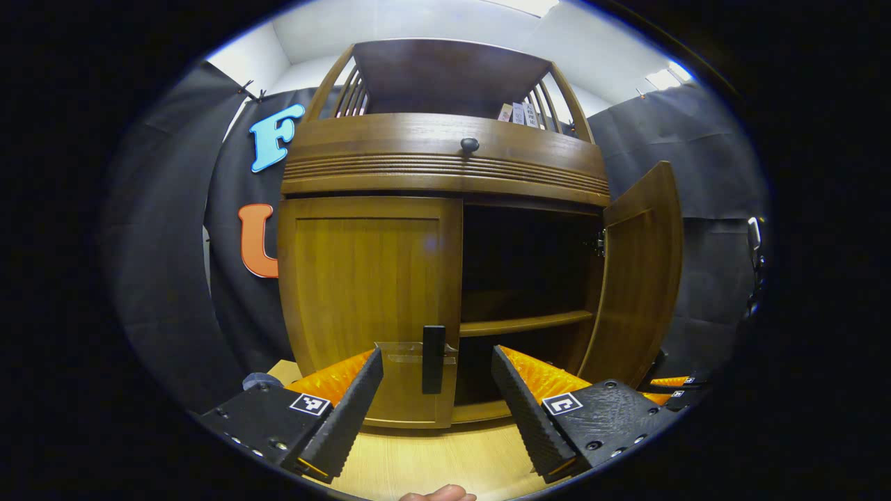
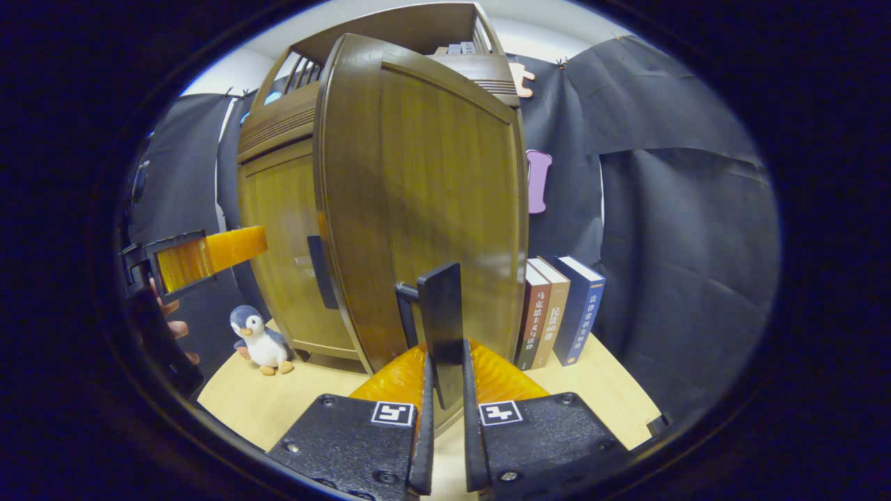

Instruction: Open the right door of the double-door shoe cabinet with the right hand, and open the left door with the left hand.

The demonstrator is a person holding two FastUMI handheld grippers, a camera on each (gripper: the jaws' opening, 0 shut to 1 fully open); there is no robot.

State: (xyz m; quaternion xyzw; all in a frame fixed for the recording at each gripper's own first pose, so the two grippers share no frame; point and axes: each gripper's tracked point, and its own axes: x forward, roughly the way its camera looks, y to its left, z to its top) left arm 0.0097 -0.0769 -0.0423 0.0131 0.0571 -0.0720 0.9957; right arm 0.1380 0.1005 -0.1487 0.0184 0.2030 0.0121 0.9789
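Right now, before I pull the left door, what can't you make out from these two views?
- Cabinet interior, left gripper view: too dark to tell what sits above the shelf.
- Left door handle, right gripper view: partly hidden by the open right door.
- Left gripper, right gripper view: cut off at the edge; jaw state unreadable there.
- Book spines: too small to read.

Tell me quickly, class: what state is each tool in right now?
Left tool: open, holding nothing, facing the left door handle.
Right tool: closed on the right door handle.
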